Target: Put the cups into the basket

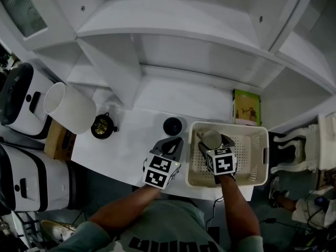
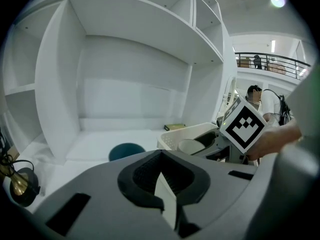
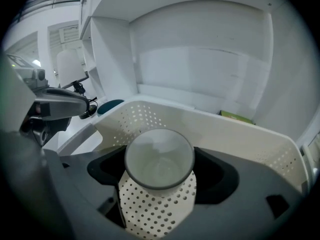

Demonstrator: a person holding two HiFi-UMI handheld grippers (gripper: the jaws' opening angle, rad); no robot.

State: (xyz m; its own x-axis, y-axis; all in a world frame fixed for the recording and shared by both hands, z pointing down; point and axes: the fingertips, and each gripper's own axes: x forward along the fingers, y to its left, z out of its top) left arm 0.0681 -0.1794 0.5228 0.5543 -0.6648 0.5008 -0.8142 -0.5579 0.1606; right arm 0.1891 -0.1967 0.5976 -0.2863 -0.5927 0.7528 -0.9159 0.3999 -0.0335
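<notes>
My right gripper is shut on a pale grey cup, which it holds upright inside the left part of the white perforated basket. In the right gripper view the cup fills the gap between the jaws, with the basket's floor and wall around it. A dark blue cup stands on the white desk just left of the basket. My left gripper sits just in front of that dark cup, jaws together and nothing between them.
A green box lies behind the basket. At the desk's left stand a white lampshade and a small black-and-brass object. White shelf walls and a divider close in the back. The desk's front edge is just under the grippers.
</notes>
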